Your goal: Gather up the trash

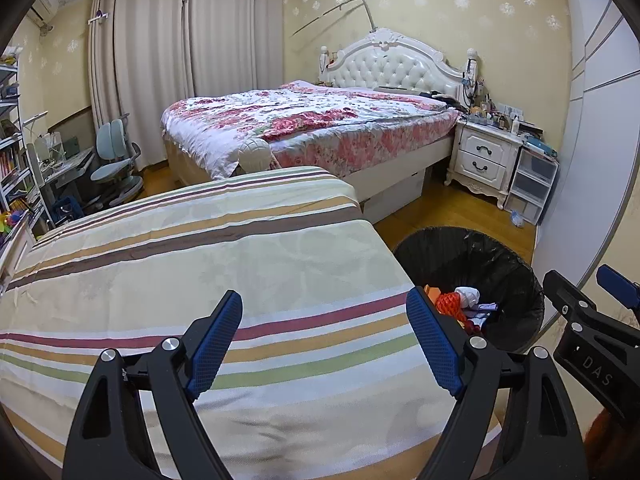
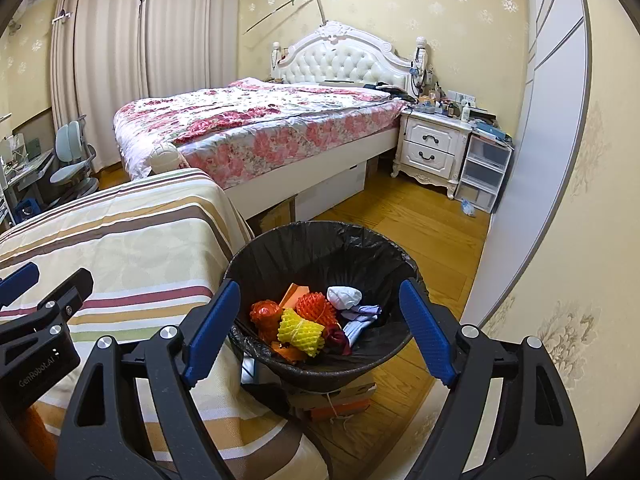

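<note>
Trash already lies in the black-lined bin [image 2: 320,264]: orange and yellow foam nets [image 2: 300,330], a white wad, bits of cloth. Both tools stand wide open and empty, the left tool [image 1: 324,340] over the striped cloth [image 1: 200,248], the right tool [image 2: 318,330] above the bin's mouth. Judging by this, a drop is done; next comes seeking further litter, perhaps the small scrap [image 2: 467,208] on the floor by the drawers.
</note>
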Tool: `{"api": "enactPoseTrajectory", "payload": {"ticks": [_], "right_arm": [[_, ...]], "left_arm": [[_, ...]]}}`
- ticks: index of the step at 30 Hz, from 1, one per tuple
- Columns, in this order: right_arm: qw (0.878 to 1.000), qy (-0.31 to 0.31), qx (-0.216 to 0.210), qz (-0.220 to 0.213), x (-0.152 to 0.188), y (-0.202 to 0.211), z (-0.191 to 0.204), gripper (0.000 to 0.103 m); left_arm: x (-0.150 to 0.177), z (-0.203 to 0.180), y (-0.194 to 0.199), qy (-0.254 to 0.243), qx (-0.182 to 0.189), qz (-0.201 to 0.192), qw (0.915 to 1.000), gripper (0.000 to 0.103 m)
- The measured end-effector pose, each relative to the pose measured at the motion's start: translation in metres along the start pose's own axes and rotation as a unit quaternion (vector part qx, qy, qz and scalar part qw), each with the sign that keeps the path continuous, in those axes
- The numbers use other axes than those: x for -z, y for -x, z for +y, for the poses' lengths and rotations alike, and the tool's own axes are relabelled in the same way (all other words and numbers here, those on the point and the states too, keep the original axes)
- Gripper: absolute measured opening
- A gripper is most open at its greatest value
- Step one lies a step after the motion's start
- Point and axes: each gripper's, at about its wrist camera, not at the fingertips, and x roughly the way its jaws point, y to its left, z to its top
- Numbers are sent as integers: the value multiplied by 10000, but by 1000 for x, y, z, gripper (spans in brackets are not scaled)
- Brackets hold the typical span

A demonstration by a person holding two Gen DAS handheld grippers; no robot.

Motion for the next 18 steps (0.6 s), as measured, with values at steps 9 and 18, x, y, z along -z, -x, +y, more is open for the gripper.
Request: {"api": "enactPoseTrajectory", "payload": {"ticks": [9,18], "right_arm": [[10000,-3,6,-8,0,1,1,80],[10000,-8,5,-8,1,2,1,80]], "left_arm": [[1,0,4,19,1,-47,10000,82],[1,1,5,25,4,-47,10000,81]]}}
